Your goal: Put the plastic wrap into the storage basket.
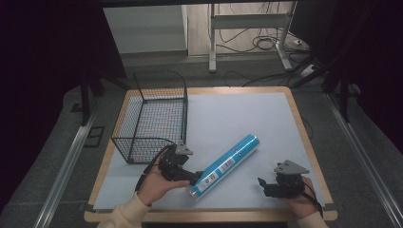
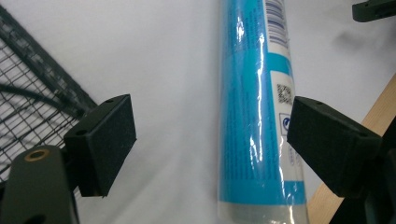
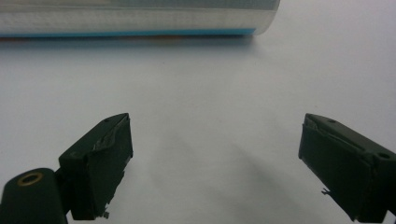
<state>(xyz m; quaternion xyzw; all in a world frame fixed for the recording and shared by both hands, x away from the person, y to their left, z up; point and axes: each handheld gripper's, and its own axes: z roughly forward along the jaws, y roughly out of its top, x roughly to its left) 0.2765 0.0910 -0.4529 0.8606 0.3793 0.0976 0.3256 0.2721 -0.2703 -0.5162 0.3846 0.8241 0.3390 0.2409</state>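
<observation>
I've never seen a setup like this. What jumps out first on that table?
A long bright blue tube lies slantwise on the white mat, its near end between the open jaws of the left gripper. A black wire basket stands at the table's far left. The right gripper rests open, apart from the tube.

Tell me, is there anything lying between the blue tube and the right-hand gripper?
Nothing: the right gripper view shows bare white mat between the right gripper and the blue tube.

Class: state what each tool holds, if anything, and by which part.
Nothing is held. The left tool stands open around the blue tube's near end; the right tool is open over bare table.
</observation>
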